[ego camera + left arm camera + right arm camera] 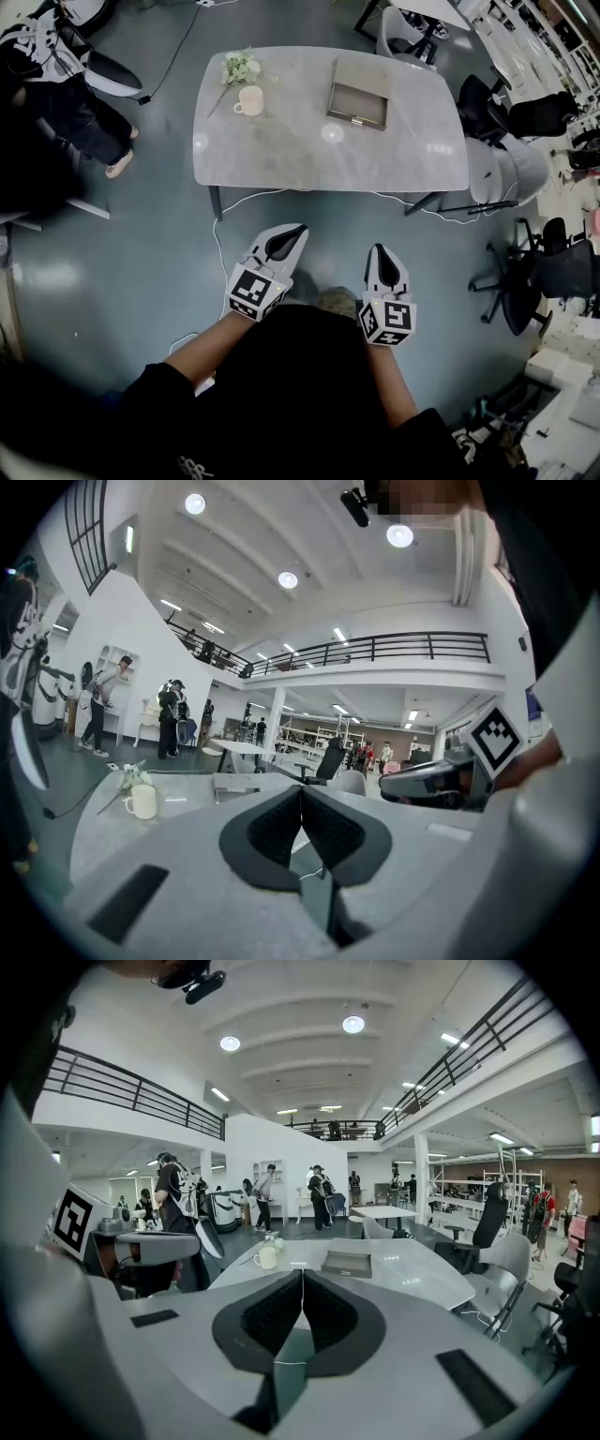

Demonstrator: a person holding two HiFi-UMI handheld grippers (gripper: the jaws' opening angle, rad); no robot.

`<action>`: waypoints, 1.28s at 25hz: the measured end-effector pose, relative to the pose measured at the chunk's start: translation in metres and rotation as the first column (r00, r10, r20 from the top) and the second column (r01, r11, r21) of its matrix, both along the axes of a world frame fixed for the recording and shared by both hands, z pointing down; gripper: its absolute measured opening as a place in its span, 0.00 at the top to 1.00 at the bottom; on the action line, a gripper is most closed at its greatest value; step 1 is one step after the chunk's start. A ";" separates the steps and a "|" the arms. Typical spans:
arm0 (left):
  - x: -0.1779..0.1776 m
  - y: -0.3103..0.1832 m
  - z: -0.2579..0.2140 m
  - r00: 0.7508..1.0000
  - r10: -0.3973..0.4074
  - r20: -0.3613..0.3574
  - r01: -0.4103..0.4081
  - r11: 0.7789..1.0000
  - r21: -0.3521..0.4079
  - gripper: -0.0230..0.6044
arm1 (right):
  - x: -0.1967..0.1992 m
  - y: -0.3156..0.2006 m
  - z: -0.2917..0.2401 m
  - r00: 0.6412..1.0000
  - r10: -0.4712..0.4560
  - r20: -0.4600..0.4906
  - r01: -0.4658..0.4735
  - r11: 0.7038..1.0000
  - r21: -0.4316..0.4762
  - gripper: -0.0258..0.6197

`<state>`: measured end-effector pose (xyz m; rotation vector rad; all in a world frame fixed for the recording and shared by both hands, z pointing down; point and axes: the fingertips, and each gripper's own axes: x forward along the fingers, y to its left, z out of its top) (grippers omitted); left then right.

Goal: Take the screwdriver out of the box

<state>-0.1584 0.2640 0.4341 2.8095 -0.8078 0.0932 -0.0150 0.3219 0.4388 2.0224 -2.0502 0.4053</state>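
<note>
A flat grey box (pixel 358 91) with its lid folded back lies on the far right part of a pale marble table (pixel 281 150); what it holds is too small to make out. The box (pixel 347 1264) also shows in the right gripper view, and its edge (pixel 234 784) in the left gripper view. My left gripper (pixel 301 228) and right gripper (pixel 379 247) are held side by side over the floor, well short of the table's near edge. Both are shut with nothing between the pads. The screwdriver is not visible.
A cream mug (pixel 249 100) and a small bunch of white flowers (pixel 239 67) sit on the table's far left. Office chairs (pixel 511 173) crowd the right side. A white cable (pixel 225 272) runs across the floor. A person (pixel 75 103) stands at left.
</note>
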 end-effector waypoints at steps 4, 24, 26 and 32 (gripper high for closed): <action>0.007 -0.019 0.005 1.000 -0.011 -0.011 0.011 0.999 -0.033 0.94 | 0.008 -0.021 -0.004 1.000 -0.008 -0.005 0.008 1.000 -0.002 0.94; 0.121 -0.193 0.031 0.987 -0.113 0.115 0.128 0.984 -0.124 0.94 | 0.139 -0.237 0.028 0.989 -0.110 0.100 0.114 0.993 -0.038 0.94; 0.141 -0.210 0.033 0.986 -0.099 0.131 0.117 0.984 -0.134 0.94 | 0.159 -0.252 0.031 0.989 -0.098 0.114 0.104 0.993 -0.052 0.94; 0.199 -0.261 0.055 0.981 -0.066 0.183 0.098 0.980 -0.172 0.94 | 0.221 -0.292 0.052 0.988 -0.090 0.129 0.103 0.989 -0.103 0.94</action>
